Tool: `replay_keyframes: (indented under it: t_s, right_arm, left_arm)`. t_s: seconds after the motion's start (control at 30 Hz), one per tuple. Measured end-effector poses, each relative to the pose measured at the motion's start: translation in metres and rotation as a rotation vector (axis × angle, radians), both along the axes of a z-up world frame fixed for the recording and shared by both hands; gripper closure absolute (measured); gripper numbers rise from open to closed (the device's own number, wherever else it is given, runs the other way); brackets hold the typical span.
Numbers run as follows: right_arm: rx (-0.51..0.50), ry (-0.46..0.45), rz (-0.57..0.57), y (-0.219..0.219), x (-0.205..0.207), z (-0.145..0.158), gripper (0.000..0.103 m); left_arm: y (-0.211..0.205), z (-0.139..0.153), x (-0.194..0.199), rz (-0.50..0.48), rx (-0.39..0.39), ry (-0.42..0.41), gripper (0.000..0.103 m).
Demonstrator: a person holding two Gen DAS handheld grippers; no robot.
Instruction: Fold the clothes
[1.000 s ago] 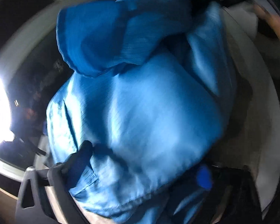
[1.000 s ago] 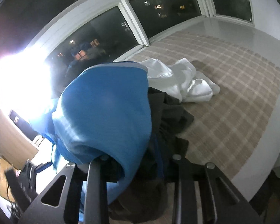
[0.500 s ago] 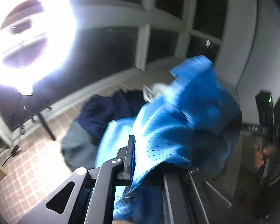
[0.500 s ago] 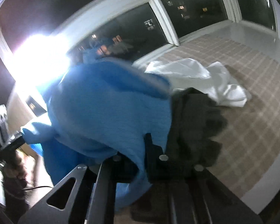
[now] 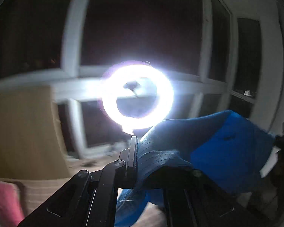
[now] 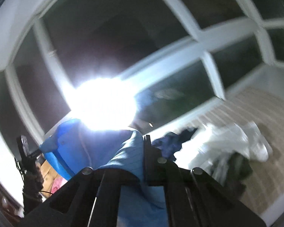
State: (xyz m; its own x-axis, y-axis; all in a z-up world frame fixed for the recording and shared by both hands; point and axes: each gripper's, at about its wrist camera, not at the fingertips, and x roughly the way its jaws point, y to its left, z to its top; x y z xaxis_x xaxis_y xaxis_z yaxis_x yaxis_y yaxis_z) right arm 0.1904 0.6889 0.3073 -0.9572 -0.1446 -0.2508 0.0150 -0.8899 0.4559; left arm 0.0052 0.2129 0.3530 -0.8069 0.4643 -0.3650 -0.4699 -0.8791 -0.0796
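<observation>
Ahead of both cameras: ring light [image 5: 138, 96], glaring, in front of dark windows [image 5: 142, 24] with white frames. Same glare [image 6: 106, 102] washing out the middle of the right view. Wooden panel [image 5: 22, 132] low at left in the left view, pink cloth [image 5: 3, 200] at the bottom left corner. In the right view, checked surface [image 6: 265, 113] at right, carrying a white garment [image 6: 236, 143], a dark garment [image 6: 238, 166] just in front of it, and a navy one [image 6: 170, 143] nearer the window. All blurred by motion.

Blue garment [image 5: 217, 147] lifted off the surface, stretched between the two tools and blocking the lower right of the left view and the lower left of the right view [image 6: 108, 151].

Left gripper [image 5: 140, 157] tilted upward toward the light, closed down on an edge of the blue cloth, fabric spilling over the right finger and hiding it; left finger [image 5: 132, 151] bare and upright against the fold. Right gripper [image 6: 140, 155] likewise angled up, clamped on another edge, cloth draped over its left finger, right finger [image 6: 146, 151] showing. Left gripper [image 6: 23, 151] also seen far left in the right view, raised, held in a hand [image 6: 31, 179]. Right gripper only a dark shape at the right edge of the left view.
</observation>
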Motion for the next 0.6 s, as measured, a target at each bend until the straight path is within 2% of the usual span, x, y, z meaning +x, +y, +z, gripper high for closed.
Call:
replay_keyframes:
  t_s: [0.1, 0.2, 0.37, 0.5, 0.6]
  right_arm:
    - [0.063, 0.054, 0.049, -0.038, -0.018, 0.035, 0.1]
    - [0.081, 0.134, 0.096, -0.072, -0.024, 0.072, 0.1]
    - [0.133, 0.258, 0.145, -0.131, -0.008, 0.125, 0.1]
    - [0.118, 0.263, 0.211, -0.181, -0.001, 0.141, 0.1]
    - [0.104, 0.215, 0.256, -0.221, -0.009, 0.133, 0.1]
  left_arm:
    - [-0.034, 0.031, 0.019, 0.056, 0.003, 0.065, 0.099]
    - [-0.066, 0.064, 0.044, 0.098, -0.019, 0.128, 0.099]
    - [-0.111, 0.099, 0.087, 0.151, -0.082, 0.208, 0.099]
    - [-0.159, 0.108, 0.122, 0.184, -0.126, 0.229, 0.099]
    - [-0.204, 0.101, 0.128, 0.203, -0.15, 0.158, 0.099]
